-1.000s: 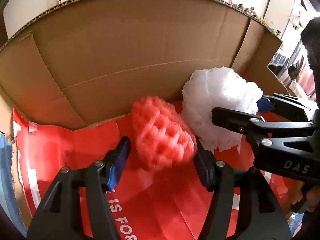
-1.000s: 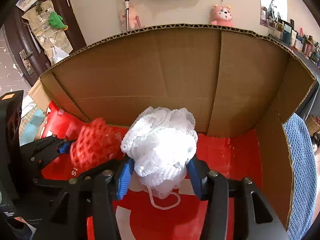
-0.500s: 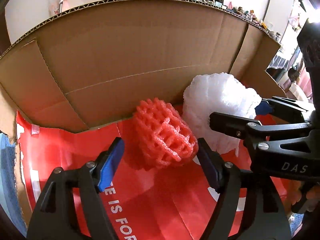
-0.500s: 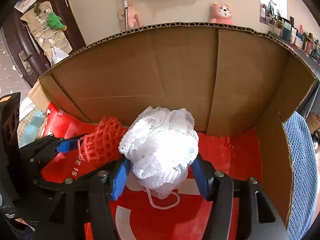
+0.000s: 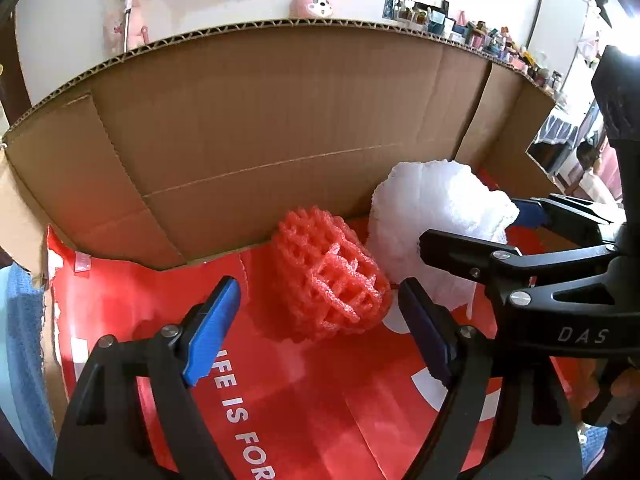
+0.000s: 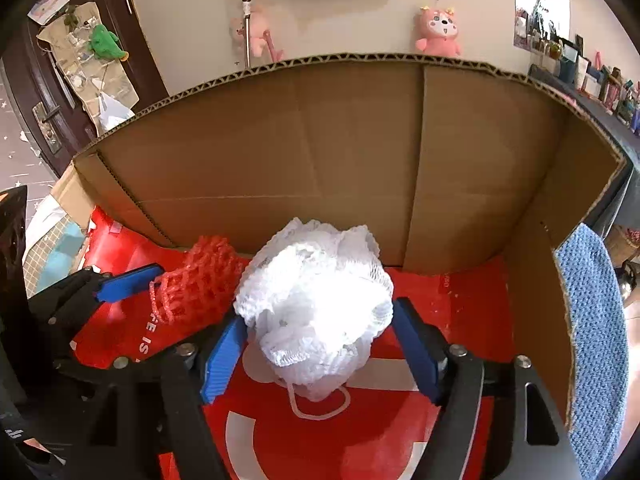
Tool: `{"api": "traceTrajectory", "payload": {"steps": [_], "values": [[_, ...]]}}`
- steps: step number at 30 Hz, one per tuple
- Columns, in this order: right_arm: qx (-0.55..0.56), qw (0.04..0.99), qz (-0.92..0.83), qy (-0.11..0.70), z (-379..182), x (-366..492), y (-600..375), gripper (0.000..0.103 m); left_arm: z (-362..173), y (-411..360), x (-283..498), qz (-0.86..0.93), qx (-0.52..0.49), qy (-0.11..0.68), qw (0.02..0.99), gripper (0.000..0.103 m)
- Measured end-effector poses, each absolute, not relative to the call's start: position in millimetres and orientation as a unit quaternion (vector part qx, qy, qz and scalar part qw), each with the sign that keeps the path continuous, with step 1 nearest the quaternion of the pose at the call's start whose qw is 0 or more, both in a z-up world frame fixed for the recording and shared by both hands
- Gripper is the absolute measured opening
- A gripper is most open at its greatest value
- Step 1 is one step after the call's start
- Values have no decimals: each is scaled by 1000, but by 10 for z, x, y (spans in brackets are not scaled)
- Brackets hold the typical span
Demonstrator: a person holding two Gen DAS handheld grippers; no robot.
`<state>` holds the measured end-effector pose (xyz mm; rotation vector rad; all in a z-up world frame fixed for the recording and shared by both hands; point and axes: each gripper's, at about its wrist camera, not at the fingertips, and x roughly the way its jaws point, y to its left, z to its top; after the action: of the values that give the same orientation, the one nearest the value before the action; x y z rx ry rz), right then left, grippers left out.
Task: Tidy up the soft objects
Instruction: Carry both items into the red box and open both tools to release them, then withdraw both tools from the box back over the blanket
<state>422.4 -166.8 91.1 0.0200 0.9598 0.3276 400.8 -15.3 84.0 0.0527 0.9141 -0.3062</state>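
Note:
A red foam net (image 5: 332, 276) lies on the red floor of a cardboard box (image 5: 260, 128). My left gripper (image 5: 320, 320) is open, its blue pads apart on either side of the net and clear of it. A white mesh puff (image 6: 316, 312) rests on the box floor beside the net, which also shows in the right wrist view (image 6: 196, 284). My right gripper (image 6: 320, 352) is open, its pads spread around the puff without squeezing it. The puff also shows in the left wrist view (image 5: 436, 208), with the right gripper in front of it.
The box's brown walls (image 6: 360, 160) rise at the back and right. A blue towel (image 6: 592, 340) hangs over the right wall. The red floor (image 5: 320, 420) carries white print. Plush toys (image 6: 436, 32) hang on the wall behind.
Both grippers have opened and drawn back a little. The red net and the white puff have been let go and now rest on the box floor.

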Motion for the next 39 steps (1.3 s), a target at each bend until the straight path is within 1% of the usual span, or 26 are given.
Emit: {"api": "traceTrajectory", "payload": {"steps": [8,10,13,17,20,21,23,28,33,36,39], "values": [[7,879,149,453,999,4182,-1687,80,953,-119,3890,-142,26,427,893,82],[9,881,148,449,1026,4166,-1694,81,981,-113,3844,-138,28,423,895,84],[5,887,143,440,1099,4115,-1708,85,1022,-96,3782,-137,29,417,898,86],[1,892,142,428,1224,4031,-1713,85,1126,-49,3646,-131,24,403,905,86],[0,898,144,415,1330,3939,-1720,86,1236,-5,3509,-128,15,383,915,87],[0,901,144,409,1371,3899,-1723,87,1270,13,3464,-129,13,376,917,89],[-4,908,144,393,1475,3804,-1736,93,1360,40,3355,-126,9,361,924,92],[-8,924,142,355,1717,3531,-1790,96,1571,130,3097,-114,-3,323,940,98],[-9,940,143,311,1975,3170,-1865,102,1788,164,2790,-97,-1,280,955,100],[-3,946,147,288,2094,2955,-1927,103,1891,172,2561,-89,0,253,963,103],[-6,953,145,268,2179,2727,-1976,103,1974,175,2331,-82,0,231,970,103]]}}
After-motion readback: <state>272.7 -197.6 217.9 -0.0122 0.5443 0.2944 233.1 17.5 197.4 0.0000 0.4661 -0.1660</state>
